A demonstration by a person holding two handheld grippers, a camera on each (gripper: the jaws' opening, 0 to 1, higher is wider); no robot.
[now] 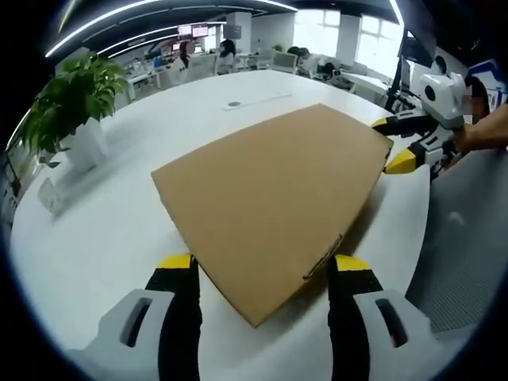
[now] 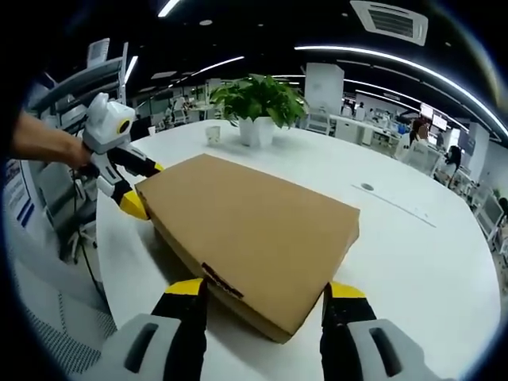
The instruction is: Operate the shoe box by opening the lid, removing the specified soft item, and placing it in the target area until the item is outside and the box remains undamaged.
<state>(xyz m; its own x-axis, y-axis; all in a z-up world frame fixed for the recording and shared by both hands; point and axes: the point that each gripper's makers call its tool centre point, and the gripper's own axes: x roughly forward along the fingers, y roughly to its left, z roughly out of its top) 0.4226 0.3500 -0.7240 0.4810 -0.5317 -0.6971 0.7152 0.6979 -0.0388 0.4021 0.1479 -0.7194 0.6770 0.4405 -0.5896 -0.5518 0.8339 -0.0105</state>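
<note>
Lying flat on round white table (image 1: 103, 230), brown cardboard shoe box (image 1: 274, 194) had lid shut. Left gripper (image 1: 262, 266) spread wide, yellow-tipped jaws straddling near corner of box, gripping nothing. Right gripper (image 2: 266, 292) likewise wide open at opposite corner, jaws either side, nothing clamped. Potted plant (image 2: 258, 103) stood on table beyond box. Office desks, people in background.

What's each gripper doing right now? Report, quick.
Left gripper: open, jaws straddling a corner of the closed box.
Right gripper: open, jaws straddling the opposite corner.
</note>
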